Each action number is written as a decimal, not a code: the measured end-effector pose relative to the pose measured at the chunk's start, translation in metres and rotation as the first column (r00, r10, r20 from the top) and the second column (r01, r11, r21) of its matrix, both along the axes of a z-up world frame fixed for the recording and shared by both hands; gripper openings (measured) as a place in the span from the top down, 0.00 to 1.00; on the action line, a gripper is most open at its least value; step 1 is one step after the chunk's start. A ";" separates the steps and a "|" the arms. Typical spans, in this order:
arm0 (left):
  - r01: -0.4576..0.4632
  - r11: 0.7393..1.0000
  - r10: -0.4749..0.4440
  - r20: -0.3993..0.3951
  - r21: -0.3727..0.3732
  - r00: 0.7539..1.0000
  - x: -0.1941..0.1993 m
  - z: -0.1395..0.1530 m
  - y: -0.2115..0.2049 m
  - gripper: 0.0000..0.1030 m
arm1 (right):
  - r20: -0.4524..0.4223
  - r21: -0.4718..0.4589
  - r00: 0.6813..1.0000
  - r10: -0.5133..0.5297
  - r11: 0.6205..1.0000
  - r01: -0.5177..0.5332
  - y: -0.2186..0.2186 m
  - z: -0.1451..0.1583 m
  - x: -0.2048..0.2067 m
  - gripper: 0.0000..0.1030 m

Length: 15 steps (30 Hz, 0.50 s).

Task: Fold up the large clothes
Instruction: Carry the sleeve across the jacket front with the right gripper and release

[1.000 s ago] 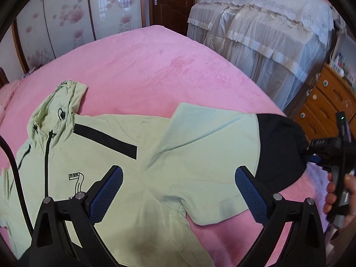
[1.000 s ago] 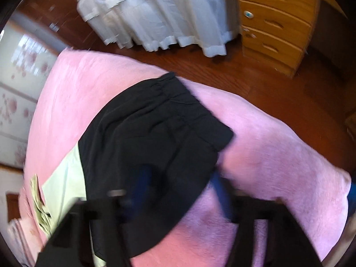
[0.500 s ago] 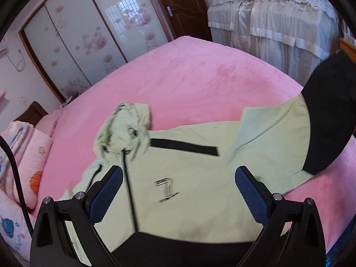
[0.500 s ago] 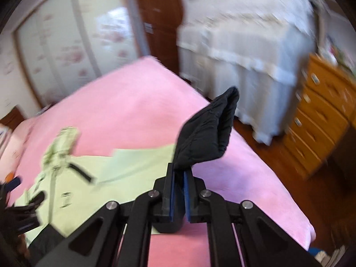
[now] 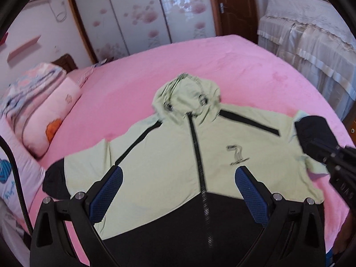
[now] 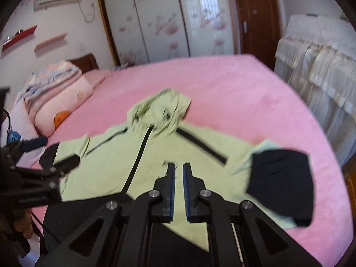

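A light green hooded jacket [image 5: 160, 155] with a black hem and zip lies front up on the pink bed [image 5: 244, 71], hood [image 5: 187, 93] at the far end. Its right sleeve is folded inward, and the black cuff [image 6: 280, 184] rests at the jacket's right side. My right gripper [image 6: 179, 173] hovers over the chest, pads nearly together with nothing between them. My left gripper [image 5: 178, 189] stands wide open above the hem, holding nothing. The left sleeve's black cuff [image 5: 53, 182] lies spread out to the left. The right gripper [image 5: 329, 155] shows beside the folded cuff in the left wrist view.
Pillows and a folded quilt [image 5: 37, 102] are stacked at the bed's left end. A cloth-covered piece of furniture [image 5: 311, 44] stands past the right edge. Sliding wardrobe doors [image 5: 144, 17] and a brown door close the far wall. A hand [image 6: 22, 222] holds the left gripper.
The right gripper was shut on the black cuff and lifted it; now the cuff lies folded in and the pads are bare. Both views swung left to face the jacket from its hem.
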<state>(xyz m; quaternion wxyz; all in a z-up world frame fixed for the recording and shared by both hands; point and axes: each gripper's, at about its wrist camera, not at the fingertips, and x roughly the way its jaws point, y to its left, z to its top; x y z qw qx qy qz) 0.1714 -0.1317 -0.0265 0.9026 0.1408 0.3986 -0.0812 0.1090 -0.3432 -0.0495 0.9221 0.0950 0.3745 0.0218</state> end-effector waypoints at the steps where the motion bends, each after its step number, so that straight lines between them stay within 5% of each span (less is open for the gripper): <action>1: -0.008 1.000 0.008 -0.011 0.008 1.000 0.002 -0.008 0.005 0.02 | -0.036 0.017 0.999 0.000 1.000 0.000 0.005 -0.013 0.005 0.93; 5: 0.001 1.000 -0.001 -0.056 0.006 0.998 0.000 -0.033 0.014 0.02 | -0.131 -0.004 0.990 -0.056 0.998 0.056 -0.001 -0.048 0.011 0.89; 9: 0.025 0.999 -0.030 -0.111 -0.042 0.993 0.000 -0.053 0.004 0.02 | -0.132 -0.065 0.981 -0.143 0.989 0.135 -0.028 -0.063 -0.001 0.45; 15: 0.033 0.997 -0.045 -0.168 -0.076 0.985 0.005 -0.073 -0.021 0.02 | -0.139 -0.156 0.967 -0.212 0.969 0.190 -0.079 -0.077 -0.002 0.41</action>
